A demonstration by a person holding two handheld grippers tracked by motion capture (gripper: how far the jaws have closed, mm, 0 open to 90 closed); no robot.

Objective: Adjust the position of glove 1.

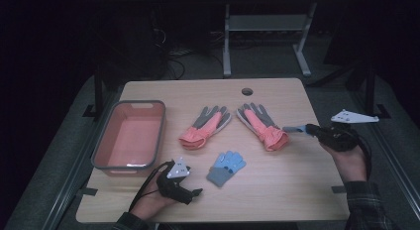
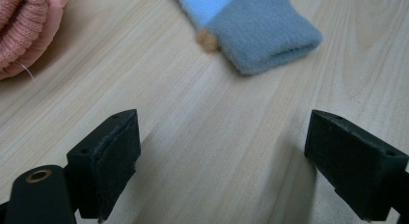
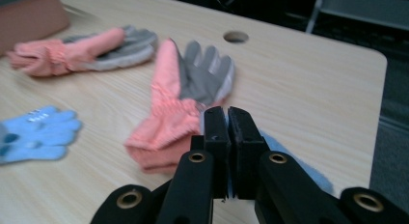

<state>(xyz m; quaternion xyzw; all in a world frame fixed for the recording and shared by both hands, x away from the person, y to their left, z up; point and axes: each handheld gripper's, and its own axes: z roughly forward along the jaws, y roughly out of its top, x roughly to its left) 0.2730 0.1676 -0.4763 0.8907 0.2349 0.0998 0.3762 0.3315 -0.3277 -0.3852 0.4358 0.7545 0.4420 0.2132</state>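
While the right tool [image 3: 226, 119] pinched a blue glove [image 3: 289, 159], the left tool [image 2: 222, 161] stood spread. The pink bin [image 1: 148, 108] lay empty; every glove remained unsorted.

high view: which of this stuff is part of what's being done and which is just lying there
In the job:
- right gripper, shut on a light blue cloth, probably a glove
- small blue glove, in front of the open left gripper

Lying about:
- left orange-and-grey glove
- right orange-and-grey glove
- pink bin, nothing in it yet
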